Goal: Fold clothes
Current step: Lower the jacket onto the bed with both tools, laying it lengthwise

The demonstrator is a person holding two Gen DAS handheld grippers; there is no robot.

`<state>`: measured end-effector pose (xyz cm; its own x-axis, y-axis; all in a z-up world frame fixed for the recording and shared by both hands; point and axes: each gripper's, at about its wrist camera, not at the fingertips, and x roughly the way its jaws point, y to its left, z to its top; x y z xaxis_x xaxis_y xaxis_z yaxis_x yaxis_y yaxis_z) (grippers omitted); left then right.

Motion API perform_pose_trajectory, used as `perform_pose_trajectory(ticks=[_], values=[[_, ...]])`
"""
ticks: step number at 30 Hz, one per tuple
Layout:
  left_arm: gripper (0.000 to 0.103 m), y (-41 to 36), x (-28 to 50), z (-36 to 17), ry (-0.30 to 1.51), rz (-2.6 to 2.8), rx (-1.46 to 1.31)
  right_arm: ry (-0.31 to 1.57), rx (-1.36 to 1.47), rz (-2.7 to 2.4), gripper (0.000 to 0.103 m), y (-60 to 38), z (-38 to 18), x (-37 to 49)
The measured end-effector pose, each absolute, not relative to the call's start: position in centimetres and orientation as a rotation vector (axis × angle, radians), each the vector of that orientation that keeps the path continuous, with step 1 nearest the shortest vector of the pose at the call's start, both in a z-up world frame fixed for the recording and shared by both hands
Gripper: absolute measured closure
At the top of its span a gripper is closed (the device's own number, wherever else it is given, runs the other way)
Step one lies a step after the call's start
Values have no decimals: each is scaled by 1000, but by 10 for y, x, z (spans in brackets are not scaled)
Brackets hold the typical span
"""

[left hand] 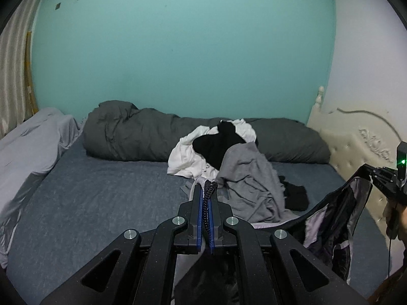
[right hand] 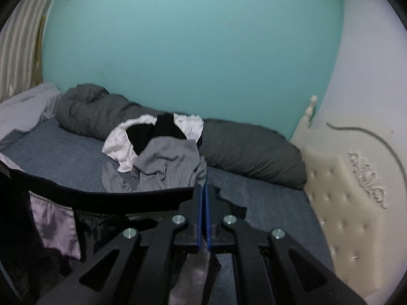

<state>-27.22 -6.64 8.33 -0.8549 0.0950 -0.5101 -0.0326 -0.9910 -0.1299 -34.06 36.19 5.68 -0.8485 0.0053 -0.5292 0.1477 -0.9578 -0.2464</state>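
You hold black shorts [right hand: 101, 198] with lilac lining stretched above the bed [left hand: 101, 190], left gripper [left hand: 206, 198] and right gripper [right hand: 203, 195] each pinching the waistband. Nothing looks folded; the clothes pile [left hand: 229, 157] waits.

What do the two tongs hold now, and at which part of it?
Both hold one black garment with a pale lining. The left tongs and right tongs are each shut on its dark upper edge, one at each end; the edge sags between them.
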Motion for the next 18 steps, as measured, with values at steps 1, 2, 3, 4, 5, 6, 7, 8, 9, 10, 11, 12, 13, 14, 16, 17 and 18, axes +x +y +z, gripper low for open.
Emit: perform_pose_trajectory(ticks=[1, 2, 3, 4, 5, 6, 7, 8, 9, 10, 11, 12, 13, 14, 16, 17, 18], values=[[100, -66, -284, 76, -177, 2958, -829, 432, 855, -2915, 101, 360, 44, -353], [100, -66, -297, 64, -181, 2952, -850, 430, 870, -2912, 101, 358, 33, -364], [100, -65, -310, 51, -190, 2939, -880, 428, 889, -2909, 101, 356, 19, -376], [99, -64, -322, 35, -202, 2922, -920, 423, 909, -2902, 101, 353, 7, -386], [99, -61, -334, 15, -215, 2903, -969, 417, 940, -2887, 101, 351, -7, -394], [99, -59, -344, -3, -226, 2883, -1013, 418, 988, -2865, 101, 347, -28, -403], [99, -56, -352, -22, -233, 2860, -1056, 418, 1036, -2843, 101, 342, -48, -412], [96, -52, -361, -45, -240, 2828, -1109, 416, 1084, -2819, 101, 338, -67, -418], [96, -47, -369, -70, -243, 2792, -1165, 412, 1135, -2794, 101, 334, -87, -422], [96, -42, -373, -92, -241, 2764, -1214, 403, 1183, -2770, 101, 331, -107, -427], [96, -37, -376, -113, -242, 2731, -1260, 380, 1229, -2745, 101, 329, -125, -429], [95, -32, -379, -135, -253, 2686, -1310, 351, 1276, -2716, 101, 328, -146, -433], [92, -28, -379, -153, -268, 2648, -1359, 317, 1320, -2684, 100, 326, -166, -437], [85, -26, -377, -166, -285, 2627, -1394, 281, 1362, -2650, 100, 326, -182, -438], [73, -25, -369, -183, -320, 2602, -1438, 248, 1433, -2596, 100, 323, -211, -437], [64, -27, -365, -186, -343, 2598, -1446, 251, 1458, -2580, 99, 322, -223, -435], [60, -31, -360, -184, -370, 2603, -1442, 267, 1462, -2584, 96, 322, -229, -431]])
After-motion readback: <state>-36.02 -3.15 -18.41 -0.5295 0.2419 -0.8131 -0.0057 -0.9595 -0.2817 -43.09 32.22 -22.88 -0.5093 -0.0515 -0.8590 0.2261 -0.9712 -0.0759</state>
